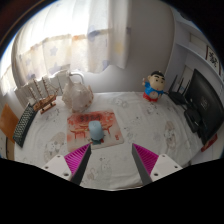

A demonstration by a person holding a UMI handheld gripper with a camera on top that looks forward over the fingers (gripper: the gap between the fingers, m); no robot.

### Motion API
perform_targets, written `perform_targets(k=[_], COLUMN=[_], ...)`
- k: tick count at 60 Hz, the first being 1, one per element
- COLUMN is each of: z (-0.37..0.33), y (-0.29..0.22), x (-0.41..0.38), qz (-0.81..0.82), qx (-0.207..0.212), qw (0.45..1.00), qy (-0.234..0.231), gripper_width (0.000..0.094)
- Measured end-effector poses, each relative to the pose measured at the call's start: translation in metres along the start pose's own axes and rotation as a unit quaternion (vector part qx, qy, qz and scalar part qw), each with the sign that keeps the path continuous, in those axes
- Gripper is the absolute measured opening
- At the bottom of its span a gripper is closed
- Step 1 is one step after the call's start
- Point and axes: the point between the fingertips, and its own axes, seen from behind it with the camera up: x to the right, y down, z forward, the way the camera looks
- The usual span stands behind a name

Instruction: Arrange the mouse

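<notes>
A small light-blue mouse [96,130] lies on a reddish patterned mouse mat [94,125] on the white patterned tablecloth [150,125]. My gripper [112,160] hovers above the table's near side, with the mouse just ahead of the fingers and slightly left of the middle. The fingers are spread wide apart, magenta pads [146,156] showing, with nothing between them but tablecloth.
A white jug [77,91] stands behind the mat at the left. A small easel [42,97] and a dark keyboard [24,123] sit at the far left. A cartoon figurine [153,87] stands at the back right. A black object [196,105] sits at the right edge. Curtains hang behind.
</notes>
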Motion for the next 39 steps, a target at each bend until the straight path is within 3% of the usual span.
perform_targets(k=[9,24,39], z=[-0.052,-0.053,-0.054], y=[0.024,0.015,0.024], x=[0.025,0.065,0.061], qz=[0.028,0.025,0.019], qx=[-0.012,0.0,-0.004], qw=[1.0,0.999,1.0], qy=[0.007,0.035,0.014], gripper_width=[0.0855,0.0851,0.0851])
